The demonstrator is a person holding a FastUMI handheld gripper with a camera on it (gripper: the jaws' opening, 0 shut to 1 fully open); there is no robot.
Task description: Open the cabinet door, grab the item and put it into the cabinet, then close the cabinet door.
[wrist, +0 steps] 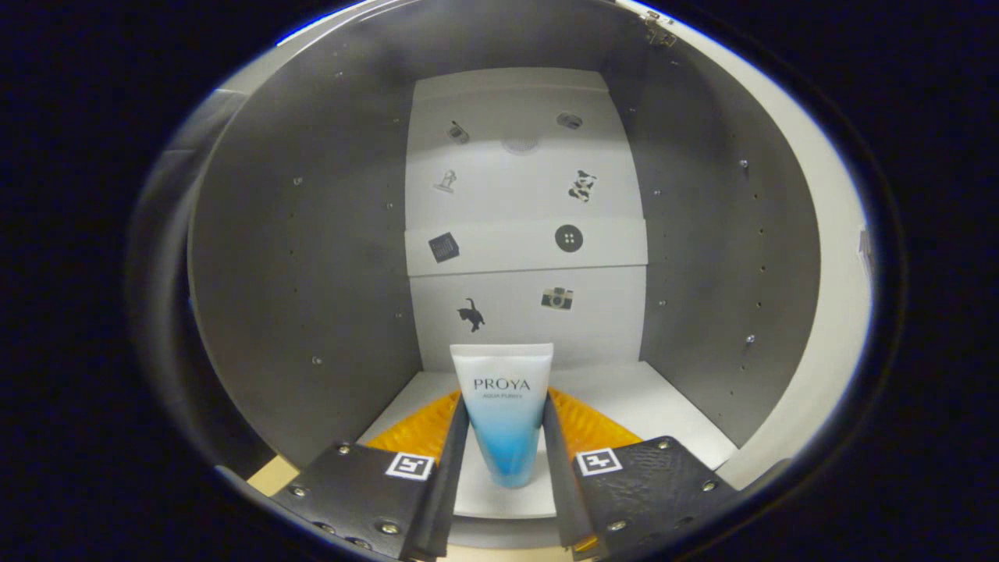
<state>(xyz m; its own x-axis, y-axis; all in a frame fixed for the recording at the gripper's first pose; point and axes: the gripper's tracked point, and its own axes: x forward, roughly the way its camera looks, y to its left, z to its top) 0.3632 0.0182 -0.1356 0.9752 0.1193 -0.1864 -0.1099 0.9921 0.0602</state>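
The gripper reaches into the open cabinet with one tube standing between its two fingers, crimped end up and narrow end down over the white shelf floor. Both fingers appear to press the tube's sides, so the jaws are clenched on it. The step in hand looks like setting the tube down inside: best to lower it until its bottom end meets the floor, then ease the jaws apart slowly, since a tube on so small a base could topple as the pads let go. Withdraw straight back so neither finger clips it. Beyond the jaws, the back panel carries eight small stickers, and one door stands swung open beside the right finger.
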